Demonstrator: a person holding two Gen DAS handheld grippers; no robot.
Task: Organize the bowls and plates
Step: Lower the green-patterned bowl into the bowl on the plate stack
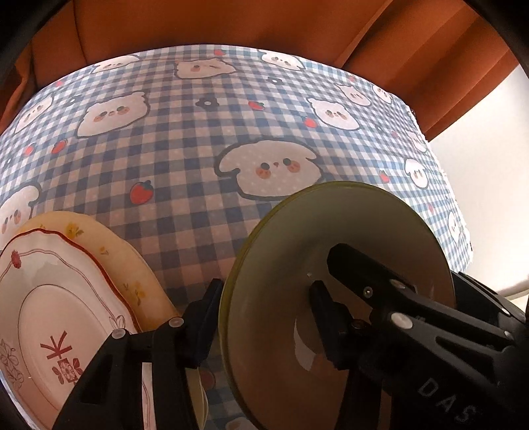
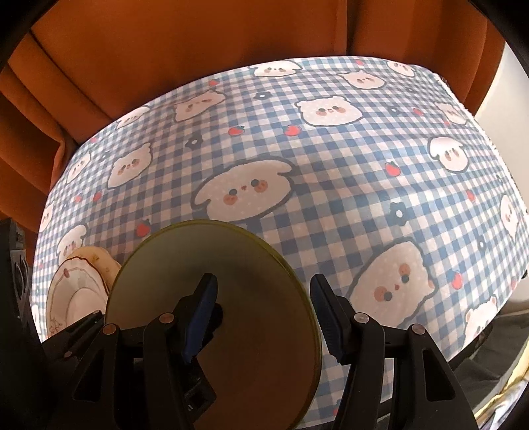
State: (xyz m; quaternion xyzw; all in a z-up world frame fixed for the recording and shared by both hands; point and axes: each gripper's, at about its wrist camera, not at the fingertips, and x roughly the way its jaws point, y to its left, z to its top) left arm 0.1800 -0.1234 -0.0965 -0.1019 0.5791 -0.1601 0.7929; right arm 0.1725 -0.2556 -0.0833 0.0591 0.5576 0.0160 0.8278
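An olive-green plate [image 1: 363, 225] [image 2: 231, 258] stands tilted on its edge over the checked tablecloth. My left gripper [image 1: 264, 287] straddles the plate's left rim, one finger [image 1: 211, 307] behind it and one on its face, pads pressing. My right gripper [image 2: 264, 279] straddles the opposite rim with its jaws wide; its right pad [image 2: 330, 317] stands just off the rim. One right-gripper finger [image 1: 350, 264] shows in front of the plate's face. At the left, a white plate with a red scalloped rim [image 1: 49, 314] [image 2: 76, 297] lies on a cream flowered plate [image 1: 132, 264].
The blue-and-white checked cloth with cartoon animals [image 1: 185, 158] [image 2: 363, 185] covers the table. Orange fabric [image 1: 231, 23] [image 2: 165, 49] rises behind the far edge. The table's right edge [image 1: 463, 215] drops off to a pale surface.
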